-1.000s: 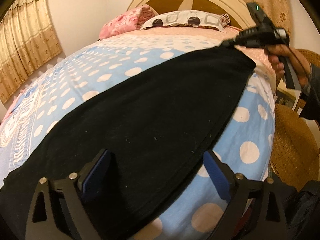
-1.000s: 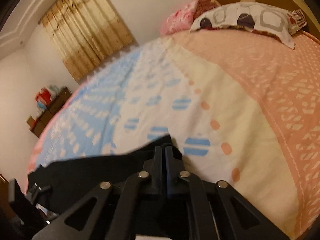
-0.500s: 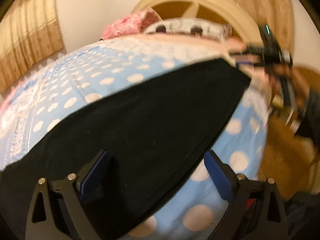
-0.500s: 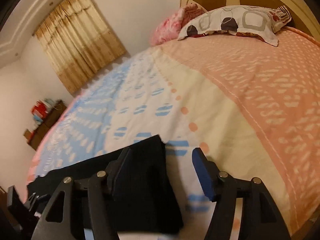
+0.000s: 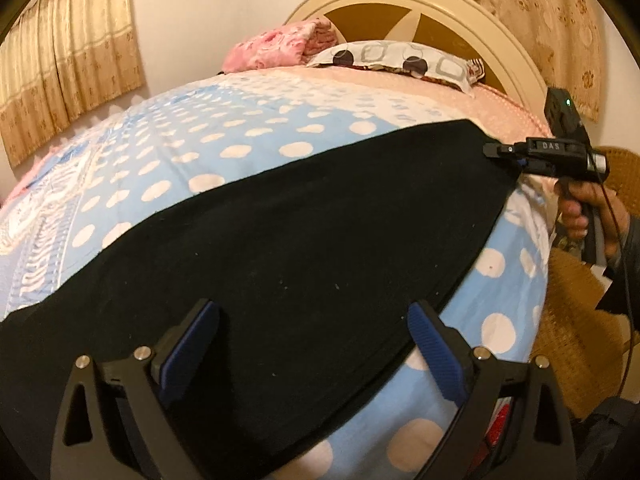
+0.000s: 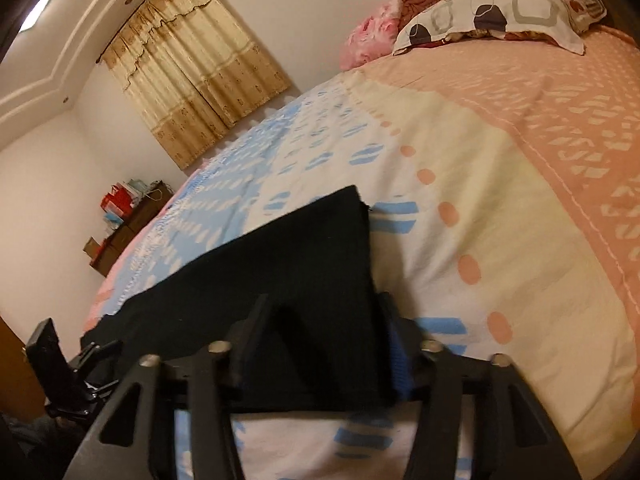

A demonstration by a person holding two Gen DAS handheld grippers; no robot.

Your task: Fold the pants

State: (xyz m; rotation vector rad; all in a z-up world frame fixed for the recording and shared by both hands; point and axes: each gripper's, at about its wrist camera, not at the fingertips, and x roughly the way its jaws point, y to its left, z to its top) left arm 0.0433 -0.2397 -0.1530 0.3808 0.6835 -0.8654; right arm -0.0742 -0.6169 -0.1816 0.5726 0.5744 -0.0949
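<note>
Black pants (image 5: 304, 224) lie flat across the polka-dot bedspread (image 5: 256, 136), running from near left to far right. My left gripper (image 5: 312, 344) is open and hovers just above the near part of the pants, its blue pads wide apart over the cloth's near edge. My right gripper (image 5: 494, 151), held by a hand (image 5: 580, 204), is at the far end of the pants. In the right wrist view the right gripper (image 6: 324, 340) straddles that end of the pants (image 6: 304, 264). Its jaws are closing with the cloth between them, and the pads do not visibly clamp it.
A patterned pillow (image 5: 400, 58) and a pink blanket (image 5: 280, 44) lie by the cream headboard (image 5: 460, 12). A wicker chair (image 5: 576, 320) stands at the bed's right side. Curtains (image 6: 192, 76) hang on the far wall, with a low cabinet (image 6: 128, 224) holding boxes below.
The right gripper went from shut on the pants' corner to wide open, then narrowed again around the cloth's end and sank lower. The left gripper stayed open in place.
</note>
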